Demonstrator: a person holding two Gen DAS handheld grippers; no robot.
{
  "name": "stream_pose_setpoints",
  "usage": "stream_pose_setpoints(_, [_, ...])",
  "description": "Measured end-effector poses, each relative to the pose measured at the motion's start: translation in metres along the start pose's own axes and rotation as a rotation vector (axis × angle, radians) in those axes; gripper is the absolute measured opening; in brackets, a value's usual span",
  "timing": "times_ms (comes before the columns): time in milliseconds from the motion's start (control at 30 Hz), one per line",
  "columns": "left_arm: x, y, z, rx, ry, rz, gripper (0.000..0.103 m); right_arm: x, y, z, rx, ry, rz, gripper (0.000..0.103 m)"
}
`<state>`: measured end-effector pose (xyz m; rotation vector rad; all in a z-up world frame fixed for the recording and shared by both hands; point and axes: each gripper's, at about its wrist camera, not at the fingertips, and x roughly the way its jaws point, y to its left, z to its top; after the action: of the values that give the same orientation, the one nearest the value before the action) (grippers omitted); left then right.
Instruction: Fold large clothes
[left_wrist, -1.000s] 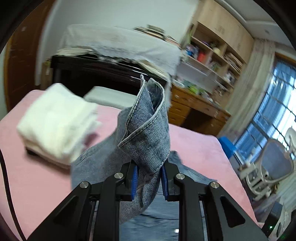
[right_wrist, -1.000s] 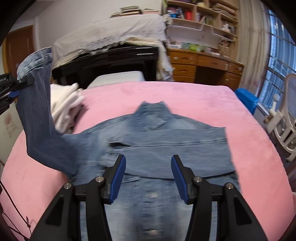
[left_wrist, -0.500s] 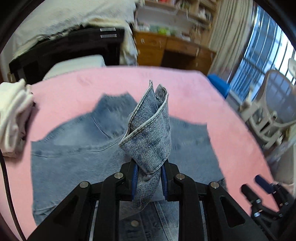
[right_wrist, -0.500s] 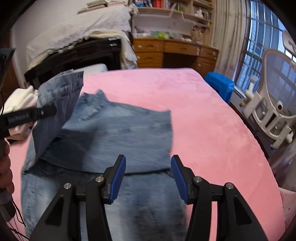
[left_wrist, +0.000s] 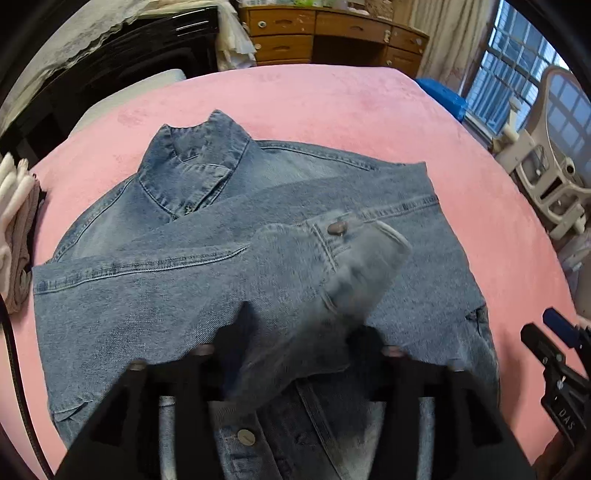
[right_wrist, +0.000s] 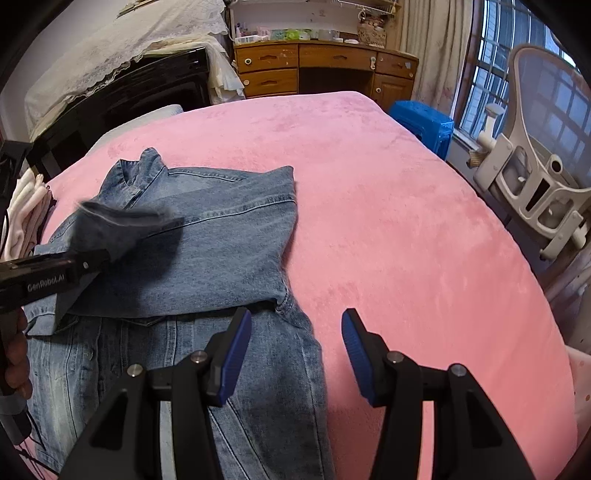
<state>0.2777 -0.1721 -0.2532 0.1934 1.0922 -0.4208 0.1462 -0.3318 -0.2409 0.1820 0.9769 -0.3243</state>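
Pink plush bedspread (right_wrist: 406, 229) across most of both views. Behind it, wooden desk w/ drawers (right_wrist: 317, 70), cluttered on top. Black glossy piano-like cabinet (right_wrist: 147, 88) at left, draped w/ cream lace cloth (right_wrist: 122, 44). Stack of folded white & pale pink textiles (left_wrist: 14, 229) at bedspread's left edge. Blue plastic stool (right_wrist: 424, 123) near barred window (right_wrist: 491, 70); grey-white mesh office chair (right_wrist: 543, 147) at right.
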Motion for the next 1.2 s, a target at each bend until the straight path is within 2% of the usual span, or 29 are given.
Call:
stream_pose_setpoints(67, [-0.008, -0.006, 0.001, 0.027, -0.026, 0.006, 0.07, 0.0, -0.001, 0.001, 0.001, -0.002, 0.007, 0.051])
stream_pose_setpoints(133, [-0.016, -0.01, 0.002, 0.05, -0.043, 0.004, 0.076, -0.001, -0.001, 0.001, 0.001, -0.004, 0.011, 0.051])
stream_pose_setpoints(267, [-0.031, -0.013, 0.005, 0.067, -0.074, -0.005, 0.076, -0.005, 0.001, 0.004, 0.006, -0.011, 0.024, 0.051])
stream_pose_setpoints(500, [-0.059, 0.006, 0.011, 0.024, -0.129, -0.029, 0.076, -0.011, 0.007, 0.009, 0.019, -0.026, 0.041, 0.051])
stream_pose_setpoints(800, [-0.098, 0.059, 0.01, -0.079, -0.193, -0.003, 0.077, -0.019, 0.025, 0.015, 0.003, -0.034, 0.065, 0.051])
stream_pose_setpoints(967, [-0.115, 0.102, 0.002, -0.13, -0.212, 0.056, 0.077, -0.02, 0.033, 0.021, 0.008, -0.029, 0.094, 0.051])
stream_pose_setpoints(1200, [-0.118, 0.166, -0.024, -0.208, -0.175, 0.158, 0.077, -0.004, 0.033, 0.028, 0.072, 0.026, 0.184, 0.052])
